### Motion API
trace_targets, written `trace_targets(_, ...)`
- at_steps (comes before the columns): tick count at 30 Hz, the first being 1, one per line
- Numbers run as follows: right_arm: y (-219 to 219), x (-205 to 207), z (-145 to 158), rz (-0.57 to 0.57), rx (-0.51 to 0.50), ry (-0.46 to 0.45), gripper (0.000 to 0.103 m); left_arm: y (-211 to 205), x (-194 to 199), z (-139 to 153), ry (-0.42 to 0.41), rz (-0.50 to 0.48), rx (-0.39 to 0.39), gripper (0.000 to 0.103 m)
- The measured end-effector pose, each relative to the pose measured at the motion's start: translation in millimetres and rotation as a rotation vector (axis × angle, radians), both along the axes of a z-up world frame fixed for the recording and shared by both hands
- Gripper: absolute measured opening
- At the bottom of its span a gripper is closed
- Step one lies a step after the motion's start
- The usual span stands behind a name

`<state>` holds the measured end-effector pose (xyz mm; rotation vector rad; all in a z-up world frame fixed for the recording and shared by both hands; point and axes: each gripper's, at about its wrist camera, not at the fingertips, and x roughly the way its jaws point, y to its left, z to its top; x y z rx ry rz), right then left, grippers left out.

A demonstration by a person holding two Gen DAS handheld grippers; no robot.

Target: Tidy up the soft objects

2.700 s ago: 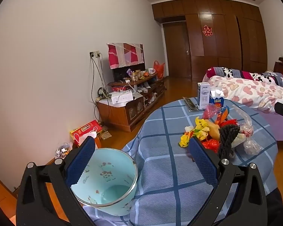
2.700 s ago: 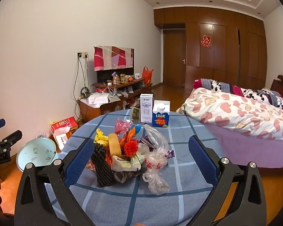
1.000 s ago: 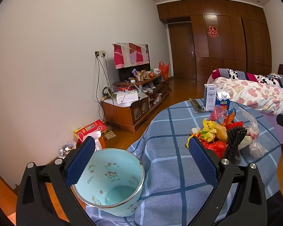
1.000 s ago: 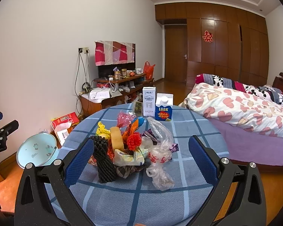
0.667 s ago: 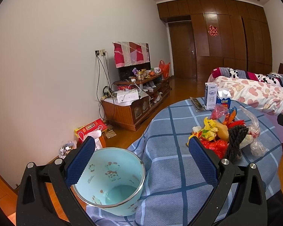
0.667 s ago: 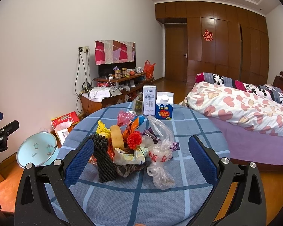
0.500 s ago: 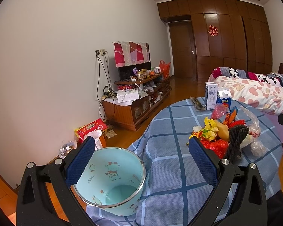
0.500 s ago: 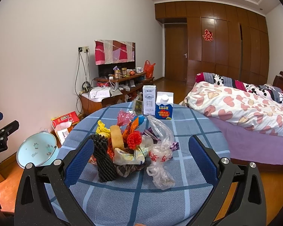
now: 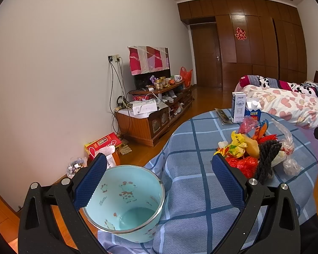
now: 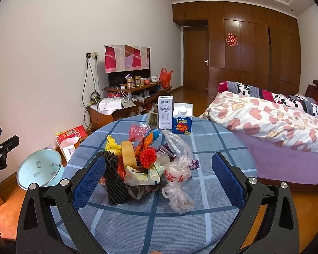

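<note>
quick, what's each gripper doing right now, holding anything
Left tongs: open, holding nothing; the light blue cup sits beside the left pad.
Right tongs: open, empty, facing the pile of soft items.

The near part of the round table with the blue checked cloth (image 10: 201,222) lies bare. Behind it, a heap of crumpled plastic bags and soft things (image 10: 148,163) blocks the middle. Two upright milk cartons (image 10: 173,117) stand at the far edge. A light-blue enamel pail (image 9: 125,203) occupies the left edge.
</note>
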<state>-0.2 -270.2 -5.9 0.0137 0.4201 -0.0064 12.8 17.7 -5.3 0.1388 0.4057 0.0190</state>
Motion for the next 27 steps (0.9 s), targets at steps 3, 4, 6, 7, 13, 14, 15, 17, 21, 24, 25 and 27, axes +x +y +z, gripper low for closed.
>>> trace_targets(3, -3, 1, 1, -0.006, 0.000, 0.002, 0.098, -1, 0, 0, 0.001, 0.000, 0.003, 0.097)
trace_targets(4, -3, 1, 1, -0.009, -0.002, 0.002, 0.098, -1, 1, 0, 0.002, 0.000, 0.004, 0.097)
trace_targets(6, -5, 2, 0, -0.019, -0.008, 0.002, 0.098, -2, 2, -2, 0.006, 0.003, 0.007, 0.097)
trace_targets(7, -6, 3, -1, -0.025, -0.011, 0.002, 0.098, -2, 2, -3, 0.008, 0.004, 0.008, 0.097)
trace_targets(13, -24, 14, -23, -0.076, -0.028, 0.042, 0.098, -8, 13, -25, 0.030, 0.013, 0.016, 0.097)
trace_targets(14, -29, 17, -30, -0.087, -0.037, 0.053, 0.098, -12, 15, -30, 0.036, 0.011, 0.020, 0.097)
trace_targets(15, -33, 18, -37, -0.098, -0.042, 0.065, 0.098, -16, 18, -37, 0.042, 0.005, 0.022, 0.097)
trace_targets(17, -42, 22, -53, -0.112, -0.048, 0.089, 0.098, -25, 23, -48, 0.062, -0.007, 0.021, 0.097)
trace_targets(21, -59, 27, -79, -0.127, -0.029, 0.115, 0.098, -50, 30, -70, 0.089, -0.053, 0.025, 0.097)
trace_targets(24, -66, 30, -87, -0.128, -0.011, 0.118, 0.097, -71, 37, -83, 0.108, -0.093, 0.016, 0.097)
trace_targets(25, -67, 31, -89, -0.126, -0.009, 0.112, 0.097, -76, 39, -85, 0.113, -0.102, 0.017, 0.097)
trace_targets(27, -66, 31, -91, -0.120, -0.013, 0.103, 0.097, -88, 42, -91, 0.118, -0.127, 0.015, 0.097)
